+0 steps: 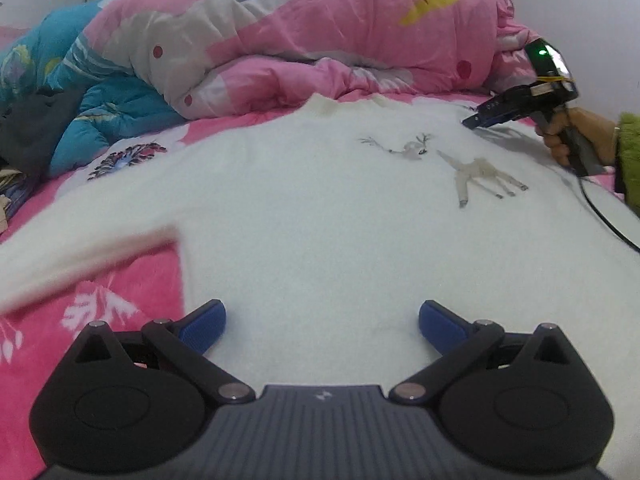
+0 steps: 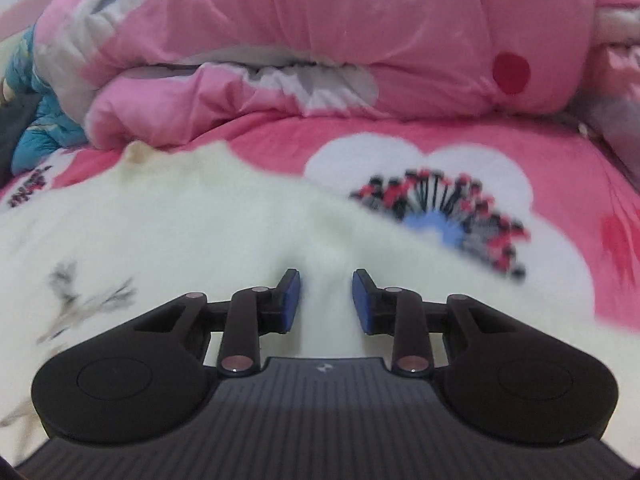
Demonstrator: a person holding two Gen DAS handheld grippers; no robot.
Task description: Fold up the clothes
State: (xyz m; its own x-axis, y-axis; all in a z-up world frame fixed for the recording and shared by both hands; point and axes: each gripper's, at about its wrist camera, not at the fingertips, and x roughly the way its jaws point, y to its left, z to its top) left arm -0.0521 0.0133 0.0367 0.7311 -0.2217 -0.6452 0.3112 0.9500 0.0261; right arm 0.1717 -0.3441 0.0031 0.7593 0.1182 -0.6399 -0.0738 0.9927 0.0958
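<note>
Right now a white fuzzy sweater (image 1: 304, 208) lies spread front-up on a bed covered by a pink floral sheet (image 1: 132, 280), its collar at the far side, close to the bunched bedding. A grey reindeer design (image 1: 452, 164) sits on the chest toward the right, and one sleeve (image 1: 80, 252) runs out to the near left across the sheet.

The left hand-held gripper (image 1: 322, 322) hovers over the near part of the sweater body with its blue-padded fingers (image 1: 204, 322) spread wide and nothing between them.

The right hand-held gripper (image 2: 326, 300) is at the sweater's right shoulder area. Its jaws are partly closed, and a raised ridge of the white fabric stands up between the blue pads (image 2: 291, 296); whether the pads actually press the cloth cannot be told for sure, since a narrow gap shows on each side. In the left wrist view this same gripper appears at the far right edge of the sweater, held by a hand (image 1: 576, 132) in a green fuzzy cuff (image 1: 630, 152), with a black cable (image 1: 604, 216) trailing over the garment.

Beyond the sweater, a pink quilt with a yellow carrot print (image 1: 320, 28) is heaped along the far side of the bed, and a blue patterned quilt (image 1: 92, 112) lies at the far left. A fan-shaped print in red, black and blue (image 2: 444, 208) on the sheet lies just right of the sweater's edge.
</note>
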